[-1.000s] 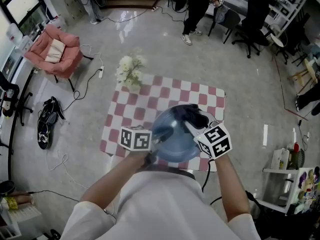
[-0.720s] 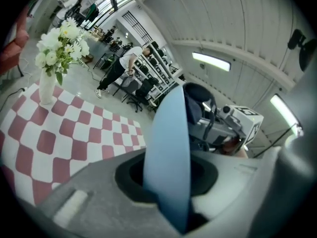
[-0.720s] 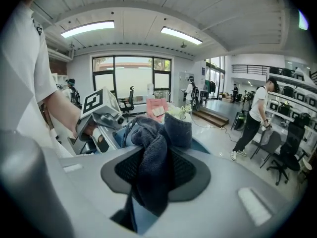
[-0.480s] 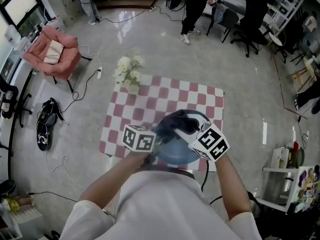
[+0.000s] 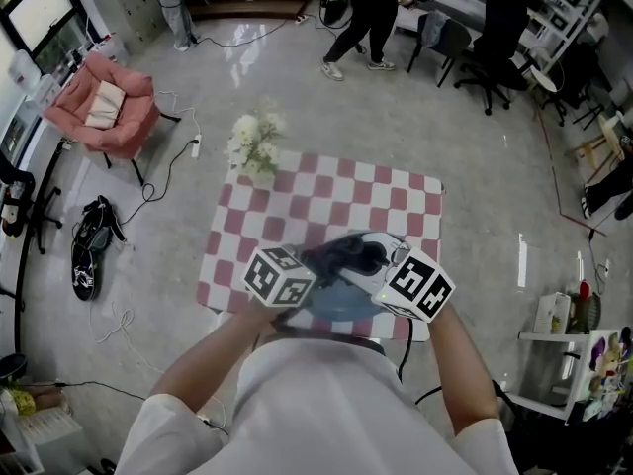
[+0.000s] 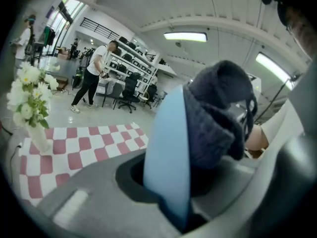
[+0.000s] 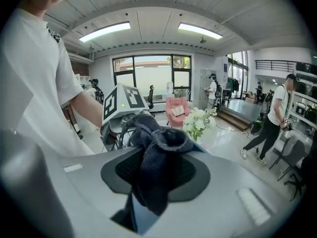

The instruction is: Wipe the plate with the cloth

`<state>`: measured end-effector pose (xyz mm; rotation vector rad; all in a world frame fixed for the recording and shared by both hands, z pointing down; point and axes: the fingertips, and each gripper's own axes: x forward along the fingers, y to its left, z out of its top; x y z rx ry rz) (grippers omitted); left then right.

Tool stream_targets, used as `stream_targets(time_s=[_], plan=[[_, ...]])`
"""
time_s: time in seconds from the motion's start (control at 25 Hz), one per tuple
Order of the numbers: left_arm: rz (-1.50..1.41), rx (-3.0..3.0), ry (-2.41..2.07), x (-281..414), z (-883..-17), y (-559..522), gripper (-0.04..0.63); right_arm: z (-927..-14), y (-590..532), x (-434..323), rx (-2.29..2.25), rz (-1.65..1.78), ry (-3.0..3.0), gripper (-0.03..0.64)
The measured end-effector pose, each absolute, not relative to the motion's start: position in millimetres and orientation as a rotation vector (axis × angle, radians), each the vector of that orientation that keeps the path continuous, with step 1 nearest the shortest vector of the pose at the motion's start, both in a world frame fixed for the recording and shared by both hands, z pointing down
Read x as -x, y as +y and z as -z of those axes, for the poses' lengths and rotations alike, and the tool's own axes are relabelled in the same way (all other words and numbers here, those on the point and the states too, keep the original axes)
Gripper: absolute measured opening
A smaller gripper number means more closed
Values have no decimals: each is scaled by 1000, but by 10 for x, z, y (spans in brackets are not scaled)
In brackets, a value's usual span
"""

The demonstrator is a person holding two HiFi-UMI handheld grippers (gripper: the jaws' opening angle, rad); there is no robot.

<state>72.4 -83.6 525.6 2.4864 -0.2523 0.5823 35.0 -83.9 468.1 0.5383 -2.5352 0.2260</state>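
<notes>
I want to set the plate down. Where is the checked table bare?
Bare: the checked tablecloth from the flowers at its far left corner across to the far right corner and down the right side. Crowded: the near edge, where the left gripper holds the plate and the right gripper holds the cloth against it.

One plate [image 5: 343, 300], one cloth [image 5: 346, 255], one bouquet [image 5: 253, 144]

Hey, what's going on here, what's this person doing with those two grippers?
A person is wiping a dish above the red-and-white checkered table. The left gripper is shut on the rim of a round light-blue plate, holding it off the table. The right gripper is shut on a dark navy knitted cloth, which lies against the plate's face. White flowers stand at the table's far corner.
</notes>
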Motion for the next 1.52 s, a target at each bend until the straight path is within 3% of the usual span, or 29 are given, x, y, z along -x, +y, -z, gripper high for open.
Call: stream_targets(time_s=[0.44,1.52], plan=[[-601,-2574,-338,-575,-5264,-1026,75,-4486,-779,-379,-535,-267,-2611,128],[-1134,-3062,-569,-626,-5363,-1100,75,-4093,-958,-382,-657,-282,-2631,129]])
